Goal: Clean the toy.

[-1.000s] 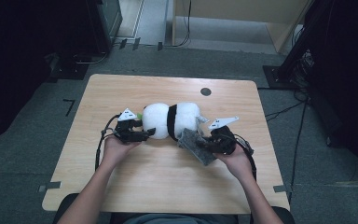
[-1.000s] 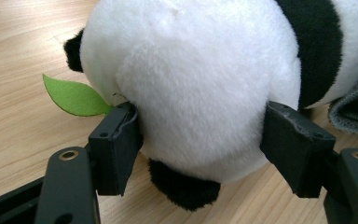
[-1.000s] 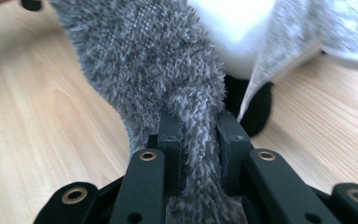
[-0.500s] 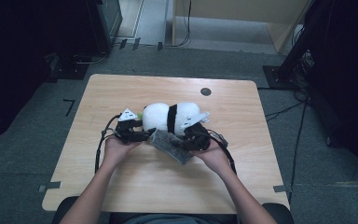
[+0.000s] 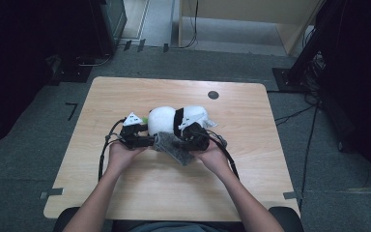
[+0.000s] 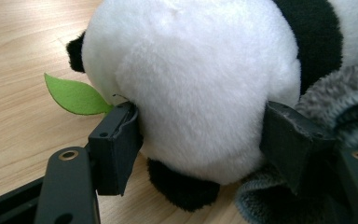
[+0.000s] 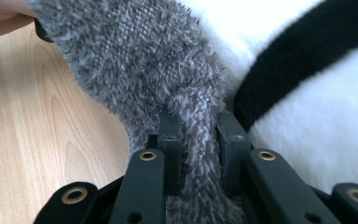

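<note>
A white plush panda [image 5: 174, 120] with a black band lies on its side in the middle of the wooden table [image 5: 251, 159]. My left gripper [image 5: 149, 140] is shut on its round white head [image 6: 191, 88], one jaw on each side, and a green felt leaf [image 6: 77, 95] sticks out beside the left jaw. My right gripper [image 5: 187, 143] is shut on a grey fuzzy cloth [image 7: 198, 135], pinching a fold of it. The cloth [image 5: 171, 146] hangs along the panda's near side, between the two grippers. In the right gripper view the panda's white body [image 7: 331, 121] lies just to the right.
A small black round disc [image 5: 213, 94] sits near the table's far edge. Cables [image 5: 104, 154] trail from both grippers across the table. Dark equipment and cables stand on the floor around the table. Bare wood lies in front of the hands and on both sides.
My right gripper has moved left with the grey cloth, bringing it up against the panda and close to the left gripper. The left gripper has stayed on the panda's head.
</note>
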Tool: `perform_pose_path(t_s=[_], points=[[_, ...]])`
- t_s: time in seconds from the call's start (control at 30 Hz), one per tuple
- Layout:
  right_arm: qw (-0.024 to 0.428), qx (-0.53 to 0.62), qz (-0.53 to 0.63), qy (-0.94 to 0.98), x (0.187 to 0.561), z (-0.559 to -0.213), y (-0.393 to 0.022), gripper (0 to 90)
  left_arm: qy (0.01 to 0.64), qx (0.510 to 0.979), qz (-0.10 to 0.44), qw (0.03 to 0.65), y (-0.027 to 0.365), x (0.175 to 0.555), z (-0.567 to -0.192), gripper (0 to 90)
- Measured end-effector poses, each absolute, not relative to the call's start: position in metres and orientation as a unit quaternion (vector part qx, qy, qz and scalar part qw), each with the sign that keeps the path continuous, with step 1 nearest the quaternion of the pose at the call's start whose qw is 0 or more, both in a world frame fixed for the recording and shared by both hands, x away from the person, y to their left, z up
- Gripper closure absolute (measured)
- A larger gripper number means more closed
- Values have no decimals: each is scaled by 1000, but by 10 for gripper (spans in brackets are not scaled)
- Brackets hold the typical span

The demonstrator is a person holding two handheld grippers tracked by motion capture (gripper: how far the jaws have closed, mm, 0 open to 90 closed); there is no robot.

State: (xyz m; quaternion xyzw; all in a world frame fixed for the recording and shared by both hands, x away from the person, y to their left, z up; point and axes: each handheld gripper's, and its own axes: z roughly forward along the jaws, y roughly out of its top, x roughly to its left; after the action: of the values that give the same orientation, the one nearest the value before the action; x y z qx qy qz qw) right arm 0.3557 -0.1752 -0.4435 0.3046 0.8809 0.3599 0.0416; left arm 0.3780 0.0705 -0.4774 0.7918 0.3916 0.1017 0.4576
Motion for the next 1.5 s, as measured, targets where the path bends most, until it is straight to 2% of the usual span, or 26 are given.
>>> perform_pose_path(t_s=[0.23, 1.03, 1.5], points=[[36, 320, 364, 874, 352, -444, -193, 759, 392, 793, 94, 458, 72, 379, -477, 300], [73, 380, 367, 846, 327, -430, -280, 756, 386, 796, 89, 457, 72, 381, -477, 297], [108, 427, 385, 811, 346, -427, -316, 753, 386, 796, 90, 458, 72, 381, -477, 297]])
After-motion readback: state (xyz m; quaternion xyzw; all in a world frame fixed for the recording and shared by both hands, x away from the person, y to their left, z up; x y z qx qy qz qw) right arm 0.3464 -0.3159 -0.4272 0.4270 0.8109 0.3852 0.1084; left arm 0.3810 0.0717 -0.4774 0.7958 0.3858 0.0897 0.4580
